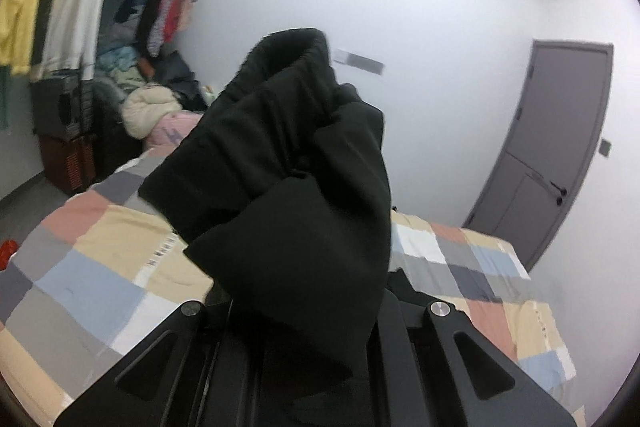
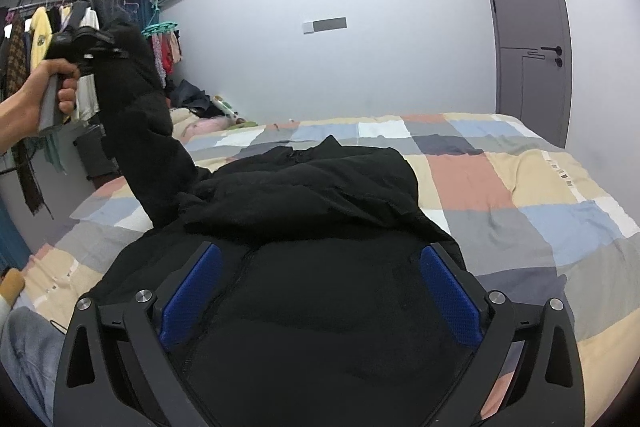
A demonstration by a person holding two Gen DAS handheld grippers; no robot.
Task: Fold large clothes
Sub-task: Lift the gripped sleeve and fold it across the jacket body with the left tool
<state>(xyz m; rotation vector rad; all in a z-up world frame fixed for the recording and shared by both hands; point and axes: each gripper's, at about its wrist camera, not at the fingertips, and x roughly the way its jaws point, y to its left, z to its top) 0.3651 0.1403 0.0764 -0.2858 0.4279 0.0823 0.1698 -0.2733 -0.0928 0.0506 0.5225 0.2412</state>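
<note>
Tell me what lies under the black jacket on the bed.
Under the black jacket lies the patchwork checked quilt, showing all around it. The patches directly beneath are covered. One sleeve is off the quilt, raised by the left gripper.

i'm looking at a bed (image 2: 520,187) covered by a checked quilt (image 2: 460,175) in beige, pink, grey, blue and white squares. a black garment (image 2: 320,187) lies spread on the quilt, its body flat near me, one sleeve (image 2: 148,131) lifted off the surface at the left. at the far end by the wall i see a heap of bedding and clothes (image 2: 200,119), pinkish and cream, resting on the bed. the quilt shows soft wrinkles on the right side.
</note>
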